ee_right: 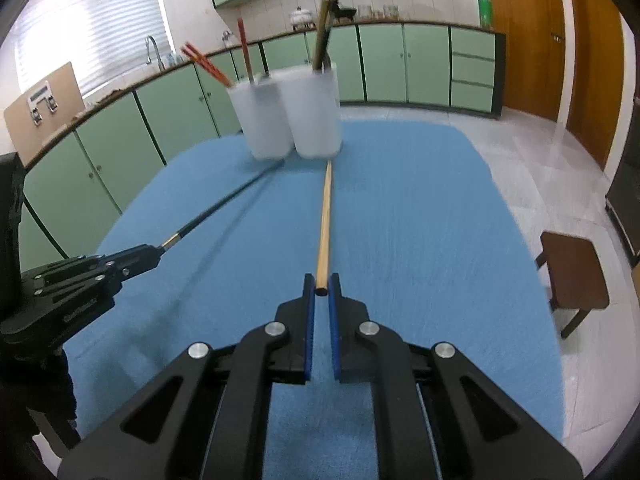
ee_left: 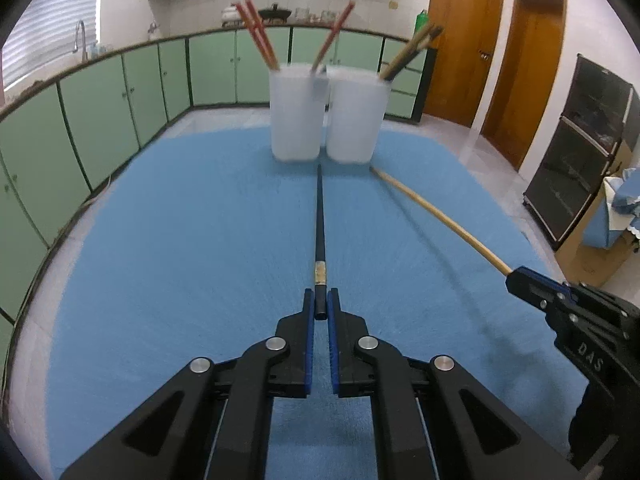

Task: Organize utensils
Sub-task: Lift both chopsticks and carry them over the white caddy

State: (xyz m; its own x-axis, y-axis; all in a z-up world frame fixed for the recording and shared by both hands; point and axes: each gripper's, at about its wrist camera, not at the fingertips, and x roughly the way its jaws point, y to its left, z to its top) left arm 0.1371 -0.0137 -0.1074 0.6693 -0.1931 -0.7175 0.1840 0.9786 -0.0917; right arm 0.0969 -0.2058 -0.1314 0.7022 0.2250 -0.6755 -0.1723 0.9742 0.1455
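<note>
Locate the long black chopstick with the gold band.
The long black chopstick with the gold band is clamped at its butt in the left tool, its tip reaching toward the two white plastic cups over the blue mat.

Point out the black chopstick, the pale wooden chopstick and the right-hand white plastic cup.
Black chopstick (ee_left: 319, 216): left wrist view, mid shaft.
Pale wooden chopstick (ee_right: 324, 216): right wrist view, mid shaft.
Right-hand white plastic cup (ee_left: 354, 120): left wrist view, front wall.

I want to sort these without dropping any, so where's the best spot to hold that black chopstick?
Grip the black chopstick at its thick butt end, behind the gold band, as the left tongs do now, coming from the near side. Its thin tip points at the white cups, ready to drop in.
</note>
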